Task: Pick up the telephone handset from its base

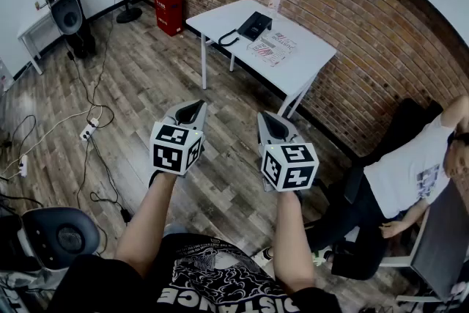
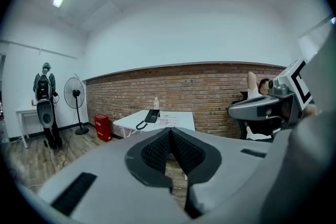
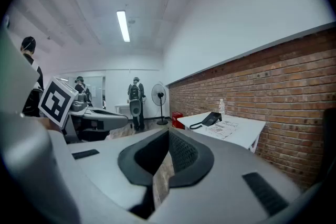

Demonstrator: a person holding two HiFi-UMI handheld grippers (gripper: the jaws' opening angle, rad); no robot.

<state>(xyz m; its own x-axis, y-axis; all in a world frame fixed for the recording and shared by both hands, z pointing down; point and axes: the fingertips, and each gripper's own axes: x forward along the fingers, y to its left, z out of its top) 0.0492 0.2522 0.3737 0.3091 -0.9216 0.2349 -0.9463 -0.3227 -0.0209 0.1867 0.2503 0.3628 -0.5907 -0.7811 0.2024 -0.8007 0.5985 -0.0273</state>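
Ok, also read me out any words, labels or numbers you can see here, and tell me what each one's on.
"DISTANCE": white letters on the wearer's black T-shirt, partly cut off at the frame edge, so likely only.
Papers on the white table: print too small.
Red box: markings too blurred.
Seated person's white shirt: print too blurred.
Marker cubes: patterns only, no words.

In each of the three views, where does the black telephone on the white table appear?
Head view: the telephone is upper centre, on the white table.
Left gripper view: the telephone is just left of centre.
Right gripper view: the telephone is right of centre.
Shared landmark: the water bottle beside it.
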